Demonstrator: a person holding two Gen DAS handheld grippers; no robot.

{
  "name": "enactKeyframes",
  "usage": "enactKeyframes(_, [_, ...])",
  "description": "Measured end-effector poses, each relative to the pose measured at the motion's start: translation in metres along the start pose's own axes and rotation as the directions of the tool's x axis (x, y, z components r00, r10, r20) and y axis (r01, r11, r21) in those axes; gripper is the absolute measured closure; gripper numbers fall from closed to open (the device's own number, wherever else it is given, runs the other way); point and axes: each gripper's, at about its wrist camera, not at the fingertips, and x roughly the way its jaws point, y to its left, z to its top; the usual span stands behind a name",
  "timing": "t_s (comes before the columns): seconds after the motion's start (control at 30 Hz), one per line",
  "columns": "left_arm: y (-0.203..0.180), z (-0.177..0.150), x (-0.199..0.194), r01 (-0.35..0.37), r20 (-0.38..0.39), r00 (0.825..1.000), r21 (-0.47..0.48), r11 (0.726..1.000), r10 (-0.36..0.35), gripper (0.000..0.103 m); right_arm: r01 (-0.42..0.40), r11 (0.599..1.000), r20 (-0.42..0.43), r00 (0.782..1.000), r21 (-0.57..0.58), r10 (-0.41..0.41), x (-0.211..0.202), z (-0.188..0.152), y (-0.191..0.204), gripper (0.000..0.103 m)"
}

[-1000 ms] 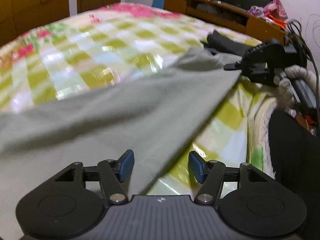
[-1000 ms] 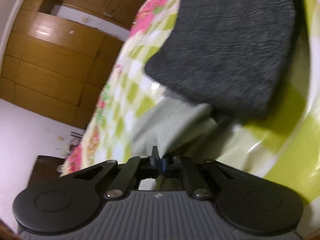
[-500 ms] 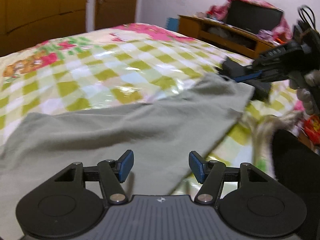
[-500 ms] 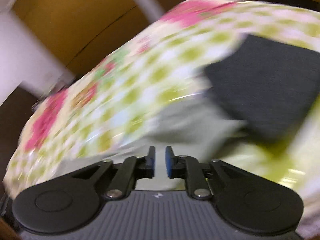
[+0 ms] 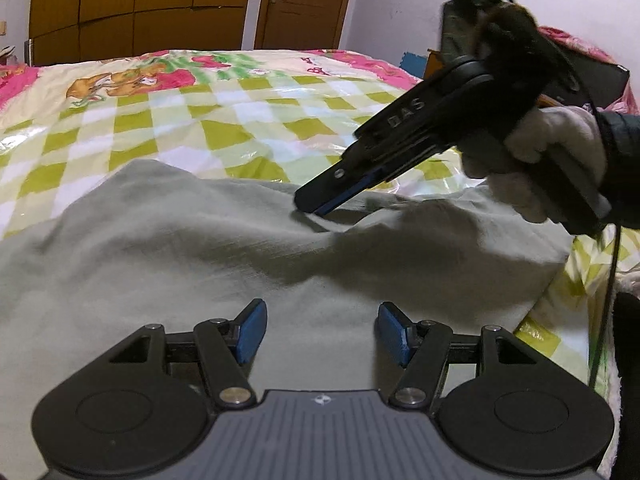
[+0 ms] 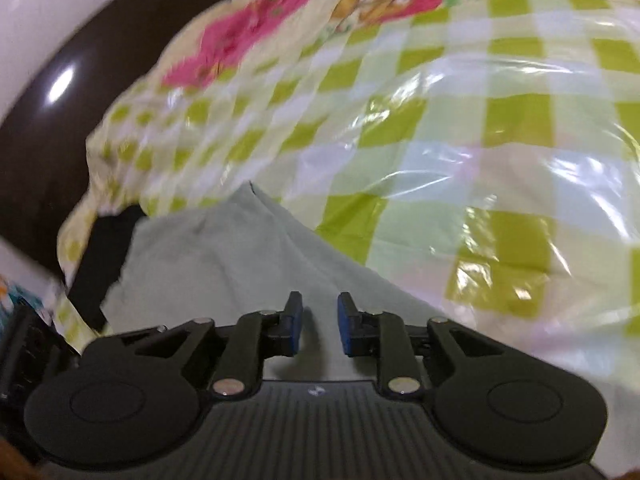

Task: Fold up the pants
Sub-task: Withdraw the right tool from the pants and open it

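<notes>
On the bed [image 5: 248, 112], over its green-and-white checked plastic-covered sheet, the pale grey-green pants [image 5: 168, 248] lie spread and rumpled, reaching from the near edge of the bed to about halfway across it. The left gripper [image 5: 321, 334] hovers over the near part of the pants with its jaws wide apart and nothing between them. The right gripper [image 6: 319, 322], held in a white-gloved hand [image 5: 548, 160], points down at a raised ridge of the pants on the far side; its jaws stand narrow, with a small gap and no cloth between them in its own view. The likely trouble from here: neither gripper has a hold, so any fold could start from a loose, wrinkled layer and trap the creases inside. Closing narrow jaws on the ridge could pinch only 1 layer, or catch the glossy plastic sheet along with the cloth and drag it. The near edge of the pants lies close to the side of the bed, so a careless tug could pull it off. Raised letters on the right gripper's side read roughly "DAS"; no other writing is legible.
</notes>
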Motion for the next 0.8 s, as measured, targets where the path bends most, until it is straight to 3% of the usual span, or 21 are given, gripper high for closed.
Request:
enactKeyframes(0.1, [0.003,-0.001,0.000,0.017,0.015,1.000,-0.012,1.000,-0.017,0.029,-0.019,0.999,-0.047,0.999,-0.035,0.018,0.007,0.005,0.004,0.079])
enactKeyframes(0.23, [0.008,-0.002,0.001,0.036,0.024,0.999,-0.037,0.999,-0.035,0.029,0.034,0.994,-0.089,0.995,-0.100,-0.043,0.015,0.008,0.007,0.081])
enactKeyframes(0.47, [0.008,-0.004,0.000,0.045,0.029,0.999,-0.041,0.998,-0.044,0.028,0.016,0.991,-0.085,0.996,-0.130,-0.027,0.021,0.018,0.008,0.070])
enactKeyframes(0.67, [0.006,-0.006,-0.001,0.046,0.030,0.999,-0.036,0.998,-0.045,0.026,0.000,0.988,-0.084,0.996,-0.154,-0.013,0.032,0.021,0.015,0.068])
enactKeyframes(0.73, [0.006,-0.006,-0.001,0.046,0.030,0.999,-0.035,0.998,-0.045,0.025,-0.014,0.985,-0.101,0.995,-0.171,-0.003,0.029,0.020,0.018,0.073])
enactKeyframes(0.8, [0.005,-0.006,0.000,0.046,0.032,0.998,-0.032,0.998,-0.045,0.025,-0.008,0.984,-0.111,0.994,-0.180,-0.012,0.027,0.018,0.020,0.090])
